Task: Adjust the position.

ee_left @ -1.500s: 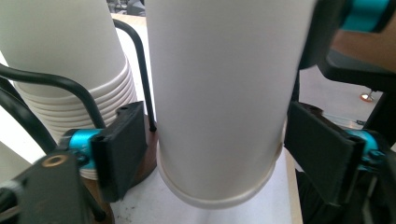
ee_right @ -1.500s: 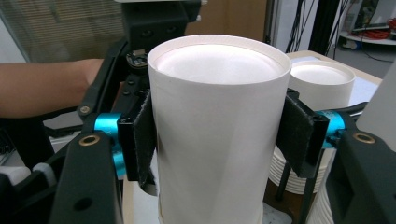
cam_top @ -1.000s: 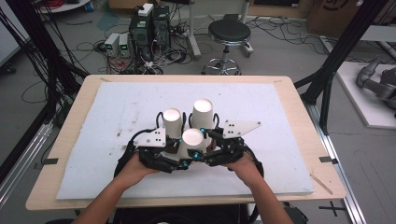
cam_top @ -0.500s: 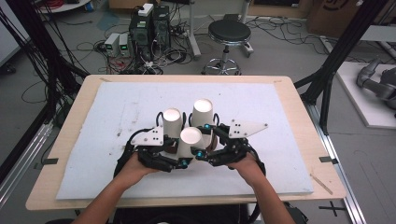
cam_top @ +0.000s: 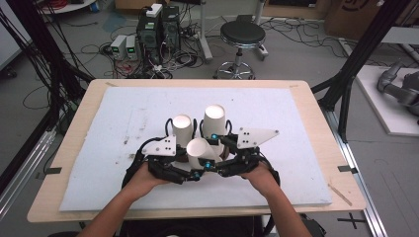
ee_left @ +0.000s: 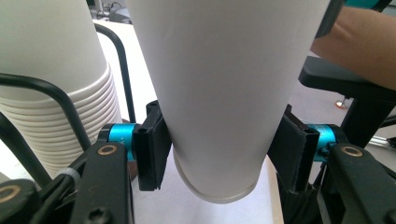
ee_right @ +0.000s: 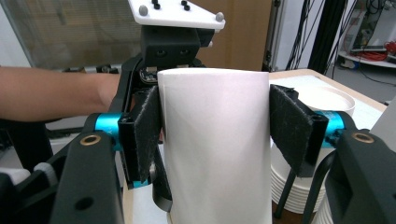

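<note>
My left gripper (ee_left: 223,154) is clamped on the white paper cup (cam_top: 199,152), pads pressed in near the rolled rim, which points down toward the table (cam_top: 296,118); the cup sits upside down, lifted, between my two hands near the front middle of the white mat. My right gripper (ee_right: 215,135) straddles the same cup higher on its wall; its jaws have just been closing a little, the left pad looks to touch the wall while the right pad (ee_right: 287,126) stands just off it, so no real grip there. The cup looks light, thin and easy to crush, and I judge the wall slick enough to slip, so hold near the stiffer rim and squeeze gently. It's plain matte white, tapered, no print, flat base on top. Two stacks of nested white cups (cam_top: 182,129) stand just behind it in black wire holders, close enough to bump.
</note>
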Action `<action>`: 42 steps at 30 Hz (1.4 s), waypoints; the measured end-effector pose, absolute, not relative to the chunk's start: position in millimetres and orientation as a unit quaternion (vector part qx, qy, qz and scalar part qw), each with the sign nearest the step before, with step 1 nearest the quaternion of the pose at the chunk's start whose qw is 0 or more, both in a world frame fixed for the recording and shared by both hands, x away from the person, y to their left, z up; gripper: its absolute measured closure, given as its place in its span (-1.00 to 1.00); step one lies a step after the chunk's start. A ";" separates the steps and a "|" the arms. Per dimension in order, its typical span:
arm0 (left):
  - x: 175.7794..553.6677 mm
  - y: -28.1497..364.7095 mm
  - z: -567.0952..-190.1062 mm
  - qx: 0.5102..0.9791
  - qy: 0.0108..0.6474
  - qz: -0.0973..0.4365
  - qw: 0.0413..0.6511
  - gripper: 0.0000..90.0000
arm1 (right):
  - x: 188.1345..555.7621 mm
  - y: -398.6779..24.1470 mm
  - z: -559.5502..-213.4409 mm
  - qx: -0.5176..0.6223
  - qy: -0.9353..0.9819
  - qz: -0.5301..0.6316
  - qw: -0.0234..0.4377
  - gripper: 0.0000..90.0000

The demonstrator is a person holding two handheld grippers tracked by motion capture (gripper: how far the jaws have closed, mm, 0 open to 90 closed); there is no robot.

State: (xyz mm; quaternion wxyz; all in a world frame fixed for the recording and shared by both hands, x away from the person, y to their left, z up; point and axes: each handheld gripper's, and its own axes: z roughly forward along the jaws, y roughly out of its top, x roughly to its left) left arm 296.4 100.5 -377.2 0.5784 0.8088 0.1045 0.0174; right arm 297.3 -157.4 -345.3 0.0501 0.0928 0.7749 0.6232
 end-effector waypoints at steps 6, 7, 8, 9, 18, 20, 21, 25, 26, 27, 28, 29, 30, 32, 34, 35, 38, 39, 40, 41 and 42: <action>297.4 103.7 -376.6 0.804 0.109 0.019 0.585 -0.03 | 296.7 -161.1 -345.5 0.106 0.757 0.642 0.051 -0.40; 297.4 104.3 -376.6 0.801 0.112 0.018 0.588 -0.03 | 296.8 -162.0 -345.3 0.106 0.755 0.645 0.054 -0.44; 297.7 105.3 -376.4 0.799 0.112 0.017 0.590 -0.03 | 296.5 -162.9 -345.0 0.109 0.754 0.646 0.053 -0.46; 297.9 106.0 -376.0 0.797 0.114 0.018 0.593 -0.04 | 297.1 -163.8 -345.1 0.107 0.755 0.645 0.055 -0.46; 299.6 113.1 -372.7 0.788 0.116 0.029 0.604 -0.04 | 307.0 -182.6 -357.3 0.135 0.762 0.632 0.051 -0.51; 299.5 113.6 -372.4 0.789 0.115 0.031 0.603 -0.04 | 307.5 -182.8 -359.1 0.130 0.768 0.626 0.049 -0.51; 299.6 113.9 -372.1 0.790 0.114 0.031 0.602 -0.04 | 307.7 -182.7 -359.6 0.126 0.770 0.624 0.049 -0.51; 299.4 114.3 -370.8 0.791 0.104 0.027 0.602 -0.04 | 307.8 -181.3 -361.6 0.105 0.778 0.618 0.039 -0.51; 299.3 114.4 -370.5 0.791 0.101 0.025 0.603 -0.04 | 308.1 -181.3 -362.3 0.102 0.781 0.615 0.037 -0.51; 299.0 114.3 -370.3 0.791 0.098 0.022 0.603 -0.04 | 308.5 -181.3 -363.2 0.098 0.783 0.614 0.032 -0.50; 298.4 114.0 -370.2 0.792 0.096 0.019 0.603 -0.04 | 308.8 -181.2 -364.1 0.095 0.784 0.612 0.031 -0.46; 298.3 113.7 -370.1 0.793 0.093 0.019 0.602 -0.04 | 309.2 -181.4 -364.5 0.093 0.786 0.610 0.030 -0.43; 298.0 113.3 -370.2 0.793 0.093 0.016 0.602 -0.04 | 309.5 -181.6 -364.8 0.092 0.787 0.609 0.026 -0.42; 297.7 112.2 -370.3 0.794 0.089 0.013 0.601 -0.04 | 310.2 -181.4 -365.3 0.087 0.787 0.610 0.020 -0.37; 297.0 110.7 -370.6 0.794 0.085 0.009 0.602 -0.04 | 310.3 -180.2 -366.1 0.080 0.790 0.607 0.009 -0.37; 296.7 109.8 -370.5 0.794 0.083 0.007 0.603 -0.04 | 310.2 -179.1 -366.6 0.079 0.791 0.606 0.004 -0.36; 296.1 108.7 -370.1 0.794 0.081 0.006 0.603 -0.04 | 310.6 -175.3 -368.5 0.065 0.799 0.598 -0.016 -0.22; 296.3 109.0 -370.0 0.794 0.081 0.006 0.603 -0.04 | 310.6 -174.4 -368.8 0.061 0.800 0.596 -0.019 -0.18; 296.5 109.1 -370.0 0.793 0.080 0.004 0.605 -0.04 | 310.5 -173.7 -369.0 0.057 0.802 0.594 -0.022 -0.10; 296.4 109.1 -370.0 0.793 0.080 0.005 0.604 -0.04 | 309.8 -173.2 -369.1 0.054 0.804 0.592 -0.021 -0.09; 296.4 109.3 -370.2 0.793 0.081 0.005 0.604 -0.03 | 309.7 -172.9 -369.1 0.053 0.804 0.592 -0.019 -0.06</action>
